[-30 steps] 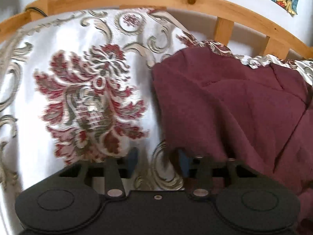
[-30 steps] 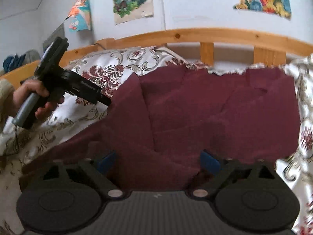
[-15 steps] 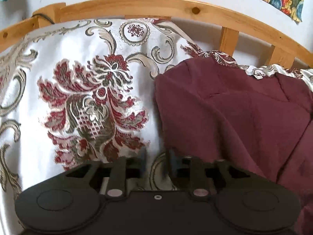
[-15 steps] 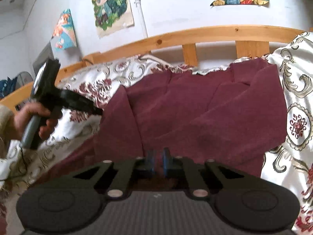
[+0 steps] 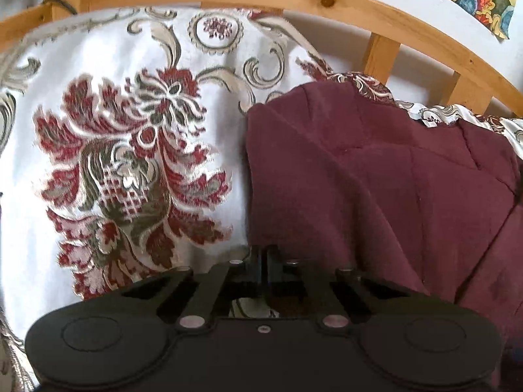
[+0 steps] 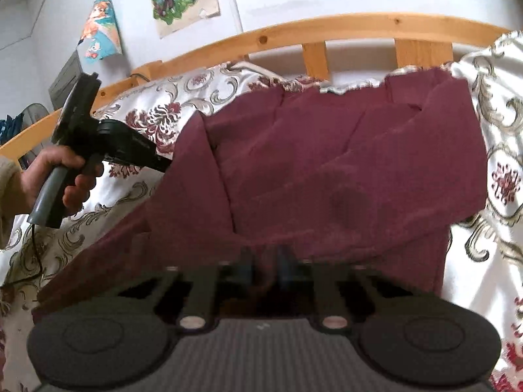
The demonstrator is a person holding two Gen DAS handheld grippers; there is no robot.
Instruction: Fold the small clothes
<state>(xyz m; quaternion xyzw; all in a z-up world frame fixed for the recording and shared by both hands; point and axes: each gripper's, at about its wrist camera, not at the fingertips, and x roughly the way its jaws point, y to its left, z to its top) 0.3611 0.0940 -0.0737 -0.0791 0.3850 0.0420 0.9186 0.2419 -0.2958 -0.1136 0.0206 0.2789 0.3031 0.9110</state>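
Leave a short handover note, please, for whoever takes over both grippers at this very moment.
Left gripper: fingers shut on the left edge of the maroon garment.
Right gripper: fingers shut on the garment's near edge.
The garment lies spread on the floral bedspread, its far edge by the wooden bed rail; the left side is lifted where the left gripper holds it.
Done: both edges gripped.
Left: no neat fold shows yet; probably carry the gripped edges across, then smooth.
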